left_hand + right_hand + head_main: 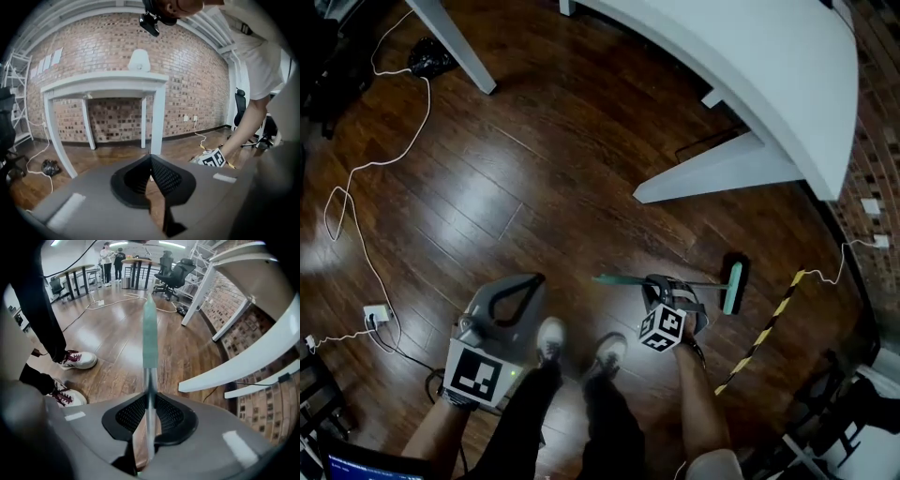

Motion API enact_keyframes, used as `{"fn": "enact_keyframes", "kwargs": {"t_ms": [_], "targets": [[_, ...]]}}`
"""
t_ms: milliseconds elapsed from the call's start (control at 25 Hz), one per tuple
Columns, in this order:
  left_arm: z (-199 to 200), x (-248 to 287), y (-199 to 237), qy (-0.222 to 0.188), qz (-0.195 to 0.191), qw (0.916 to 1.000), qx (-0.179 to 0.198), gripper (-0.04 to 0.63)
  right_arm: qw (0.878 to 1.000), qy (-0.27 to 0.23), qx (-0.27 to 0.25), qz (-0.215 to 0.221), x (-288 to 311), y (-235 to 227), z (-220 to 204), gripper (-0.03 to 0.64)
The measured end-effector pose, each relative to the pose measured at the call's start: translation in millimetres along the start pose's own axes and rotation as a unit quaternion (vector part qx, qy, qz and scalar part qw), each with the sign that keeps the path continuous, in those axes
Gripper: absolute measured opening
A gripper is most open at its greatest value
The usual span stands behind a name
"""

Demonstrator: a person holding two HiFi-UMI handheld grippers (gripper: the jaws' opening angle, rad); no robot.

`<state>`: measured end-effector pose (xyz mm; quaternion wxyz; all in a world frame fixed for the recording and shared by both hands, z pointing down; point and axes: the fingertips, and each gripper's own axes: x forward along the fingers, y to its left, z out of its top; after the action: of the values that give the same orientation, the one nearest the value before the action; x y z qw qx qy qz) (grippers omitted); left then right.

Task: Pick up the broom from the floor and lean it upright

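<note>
- Found the broom (623, 280) held in the right gripper (149, 405), low over the floor (534, 178) and just ahead of the shoes (551, 339). Could not tell whether its head (733, 284) touched the boards.
- Read the long axis as near level, running side to side in the head view. Placed the head out to the right and the teal sleeve (150, 333) out to the left.
- Saw the right gripper's jaws clamped on the bare metal handle (150, 380), nearer the head than the sleeve tip, with the gripper pointing steeply down.
- Saw the left gripper (150, 159) with jaws together and nothing between them. Placed it well apart from the broom, on the sleeve side, so nearer the free end than the head.
- Judged the coming move to hang on that layout: sleeve end to swing up, head to drop, with the right gripper as pivot and the left free to steady the upper handle.
- Noted a slim, shiny shaft, a teal sleeve over the far end, and a small dark head with a teal edge. Judged it light, and likely to slide through the pads once tipped.
- Marked the white desk (787, 84) with its slanted leg (712, 173) just beyond the head, and the brick wall (877, 141) further right, as the nearest things to lean on.
</note>
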<state>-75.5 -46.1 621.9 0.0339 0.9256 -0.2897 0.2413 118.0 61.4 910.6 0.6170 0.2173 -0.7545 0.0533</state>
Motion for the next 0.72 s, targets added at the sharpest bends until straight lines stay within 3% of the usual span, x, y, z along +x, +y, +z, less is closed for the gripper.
{"fn": "enact_keyframes", "kwargs": {"t_ms": [240, 440, 480, 600, 720], "targets": [[110.5, -23.4, -4.3, -0.016, -0.037, 0.9990, 0.021, 0.000, 0.995, -0.027, 0.074, -0.064, -90.1, -45.4, -9.0, 0.091], [159.6, -11.3, -22.7, -0.020, -0.036, 0.9989, 0.022, 0.000, 0.975, -0.078, 0.165, -0.123, -156.6, -102.4, -23.7, 0.091], [167.6, -5.0, -26.4, -0.021, -0.029, 0.9993, 0.011, 0.000, 0.970, -0.088, 0.185, -0.131, -168.4, -116.3, -29.0, 0.091], [187.4, 14.9, -36.6, -0.029, 0.011, 0.9953, -0.091, 0.000, 0.951, -0.116, 0.242, -0.151, -198.2, -162.0, -47.1, 0.091], [208.5, 36.0, -43.9, -0.038, 0.024, 0.9928, -0.111, 0.000, 0.932, -0.140, 0.292, -0.161, -219.7, -209.4, -64.1, 0.091]]}}
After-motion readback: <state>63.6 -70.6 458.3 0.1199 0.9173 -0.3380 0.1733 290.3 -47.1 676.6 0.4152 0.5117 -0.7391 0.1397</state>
